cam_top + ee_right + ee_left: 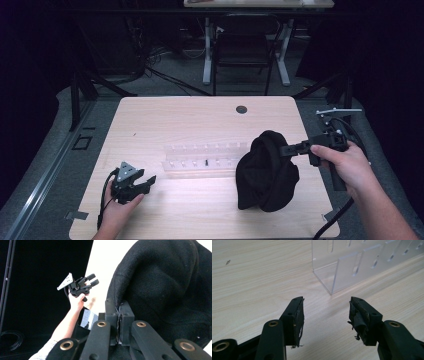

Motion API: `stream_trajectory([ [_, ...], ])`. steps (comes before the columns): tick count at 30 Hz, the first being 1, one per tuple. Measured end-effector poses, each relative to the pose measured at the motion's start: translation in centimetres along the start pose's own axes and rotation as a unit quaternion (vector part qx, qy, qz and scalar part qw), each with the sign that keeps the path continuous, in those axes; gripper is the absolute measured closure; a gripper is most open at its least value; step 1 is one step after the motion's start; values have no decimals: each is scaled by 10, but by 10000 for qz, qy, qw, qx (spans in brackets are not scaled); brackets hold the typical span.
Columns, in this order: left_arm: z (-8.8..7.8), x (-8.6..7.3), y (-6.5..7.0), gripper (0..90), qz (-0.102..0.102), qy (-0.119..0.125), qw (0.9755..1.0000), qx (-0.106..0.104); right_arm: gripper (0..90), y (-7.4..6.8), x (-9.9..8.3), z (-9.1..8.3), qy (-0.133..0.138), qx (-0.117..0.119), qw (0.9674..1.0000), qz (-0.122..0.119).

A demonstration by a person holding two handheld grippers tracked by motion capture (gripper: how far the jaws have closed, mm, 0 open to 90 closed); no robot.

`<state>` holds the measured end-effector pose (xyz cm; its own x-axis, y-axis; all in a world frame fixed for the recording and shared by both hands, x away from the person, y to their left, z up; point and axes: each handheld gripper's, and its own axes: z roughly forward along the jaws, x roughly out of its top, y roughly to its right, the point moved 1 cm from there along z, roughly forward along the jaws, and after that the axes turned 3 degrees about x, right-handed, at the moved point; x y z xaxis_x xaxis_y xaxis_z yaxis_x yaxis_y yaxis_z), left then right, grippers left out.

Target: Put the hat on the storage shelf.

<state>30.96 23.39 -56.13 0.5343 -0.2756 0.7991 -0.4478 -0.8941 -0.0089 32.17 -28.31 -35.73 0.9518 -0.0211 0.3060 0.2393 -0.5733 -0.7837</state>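
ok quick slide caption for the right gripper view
Right claw shut on a black cloth; beyond it, the left claw held open in the person's hand.

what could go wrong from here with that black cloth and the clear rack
1. The right gripper pinches only a thin edge of the black cloth, so the hanging bulk may slip free.
2. The cloth's lower part lies against the right end of the clear rack; pulling it sideways might drag or tip the rack.
3. The left gripper sits open beside the rack's left end, holding nothing, so nothing steadies the rack.
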Motion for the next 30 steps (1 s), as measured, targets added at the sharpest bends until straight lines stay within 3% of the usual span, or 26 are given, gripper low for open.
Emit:
stream_trajectory([
  [7,0,0,0,459,6,-6,10000,7,884,-6,3,-15,198,108,9997,-80],
  [30,0,0,0,459,5,4,10000,5,884,-29,18,-32,518,343,9978,-212],
])
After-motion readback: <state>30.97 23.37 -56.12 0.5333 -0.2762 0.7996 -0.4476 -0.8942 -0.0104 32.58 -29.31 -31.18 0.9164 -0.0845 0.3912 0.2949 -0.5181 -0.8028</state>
